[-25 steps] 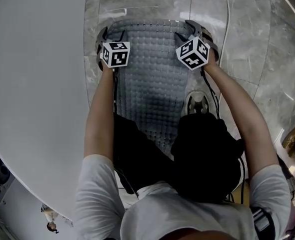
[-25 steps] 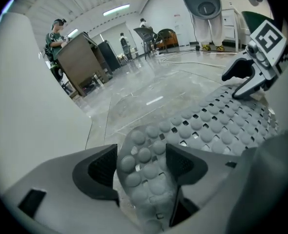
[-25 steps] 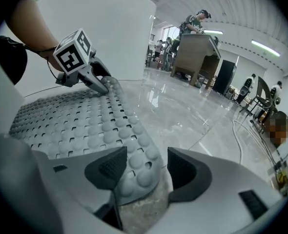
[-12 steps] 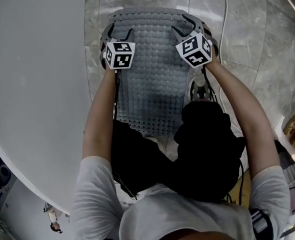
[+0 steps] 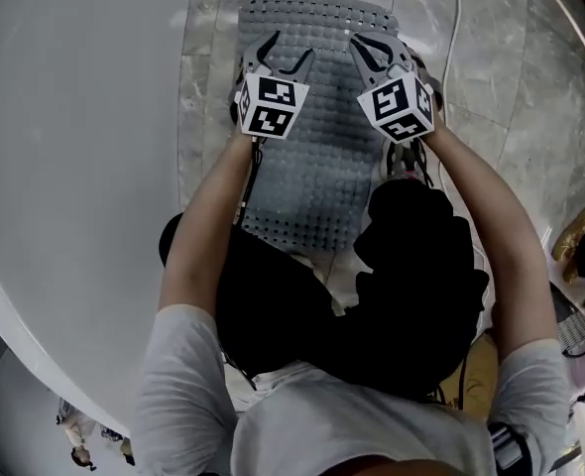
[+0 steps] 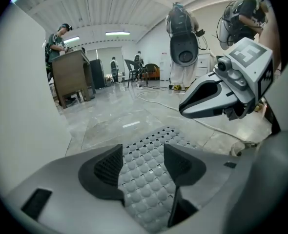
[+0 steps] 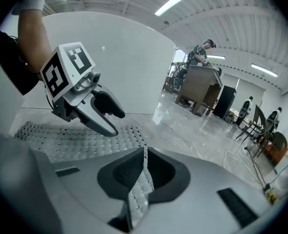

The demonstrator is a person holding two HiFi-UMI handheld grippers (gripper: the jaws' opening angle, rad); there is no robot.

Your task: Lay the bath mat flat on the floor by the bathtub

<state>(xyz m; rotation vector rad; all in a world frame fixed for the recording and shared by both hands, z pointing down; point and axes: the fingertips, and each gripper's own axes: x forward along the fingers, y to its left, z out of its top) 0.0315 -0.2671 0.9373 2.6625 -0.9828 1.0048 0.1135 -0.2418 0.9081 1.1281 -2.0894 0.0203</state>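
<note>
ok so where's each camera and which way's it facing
Head view: on the person's head, facing steeply down at the grey studded rubber bath mat beside the white bathtub; forearms, left hand-held gripper, right hand-held gripper show.
Left gripper view: on the left hand-held gripper, looking along its parted jaws across the mat.
Right gripper view: on the right hand-held gripper, jaws closing on a raised mat edge, facing the bathtub; left forearm shows.
Shared: both gripper views show the mat and the other gripper.

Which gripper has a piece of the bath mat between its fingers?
The right gripper: its fingers are closing on a raised fold of the bath mat. The left gripper's fingers stand apart above the flat mat, holding nothing.
</note>
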